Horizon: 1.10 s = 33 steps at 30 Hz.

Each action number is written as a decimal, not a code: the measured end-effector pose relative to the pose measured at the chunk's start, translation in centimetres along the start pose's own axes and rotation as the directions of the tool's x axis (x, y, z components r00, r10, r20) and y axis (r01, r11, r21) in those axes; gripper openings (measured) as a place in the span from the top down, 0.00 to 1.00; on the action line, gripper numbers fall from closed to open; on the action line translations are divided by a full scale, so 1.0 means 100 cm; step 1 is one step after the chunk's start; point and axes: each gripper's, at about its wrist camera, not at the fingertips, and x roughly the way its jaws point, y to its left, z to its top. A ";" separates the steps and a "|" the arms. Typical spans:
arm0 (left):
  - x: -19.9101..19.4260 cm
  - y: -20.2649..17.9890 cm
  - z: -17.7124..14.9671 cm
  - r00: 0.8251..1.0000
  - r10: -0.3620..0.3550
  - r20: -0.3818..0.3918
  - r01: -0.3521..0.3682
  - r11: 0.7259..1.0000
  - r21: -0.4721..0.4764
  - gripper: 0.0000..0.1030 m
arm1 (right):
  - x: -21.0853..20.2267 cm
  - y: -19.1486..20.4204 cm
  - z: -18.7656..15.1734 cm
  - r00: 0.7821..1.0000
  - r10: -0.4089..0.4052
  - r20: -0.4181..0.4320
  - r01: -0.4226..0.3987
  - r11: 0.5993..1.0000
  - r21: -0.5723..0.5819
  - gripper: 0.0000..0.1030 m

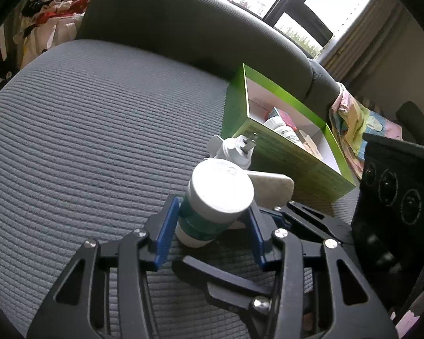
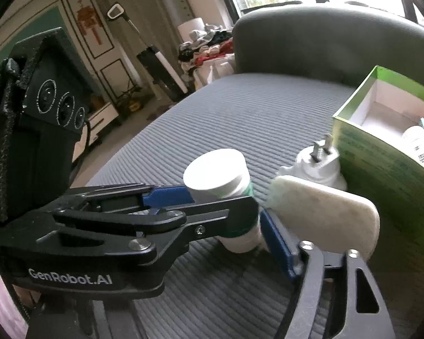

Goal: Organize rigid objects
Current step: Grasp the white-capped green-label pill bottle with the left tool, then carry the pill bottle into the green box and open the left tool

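Grey ribbed seat cushion carries everything here, with a dark padded backrest rising along its far edge.

The left tool is partly closed, its blue fingers pressed against both sides of a bottle with a white cap and a green label. The bottle leans with its cap tipped up and toward the camera. Its base is close to the cushion near the front edge; whether it touches the fabric cannot be told.

Just beyond the bottle lies a white plug adapter, its two metal prongs pointing up. It sits against the near wall of an open green box, which stands at the right side of the seat with one corner close to the backrest. Inside the box lie a white labelled bottle and a few small items too blurred to name.

An off-white oblong pad lies between the held bottle and the box, just in front of the adapter.

The right tool comes in from the right. One blue finger shows beside the bottle's base, with the pad on its outer side. The other finger is hidden behind the left tool, so how far the right tool stands open cannot be told.
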 end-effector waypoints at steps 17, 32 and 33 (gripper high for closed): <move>-0.022 -0.014 -0.002 0.999 0.015 0.039 -0.017 0.999 0.052 0.59 | -0.018 0.014 0.000 0.997 -0.054 0.061 0.056 0.998 -0.033 0.45; -0.033 -0.063 -0.008 0.997 -0.031 0.069 0.019 0.986 0.167 0.59 | -0.073 0.007 -0.012 0.984 -0.119 0.130 0.122 0.992 -0.020 0.58; -0.034 -0.066 -0.008 0.997 -0.034 0.070 0.021 0.985 0.172 0.59 | -0.076 0.007 -0.012 0.983 -0.123 0.136 0.127 0.992 -0.020 0.58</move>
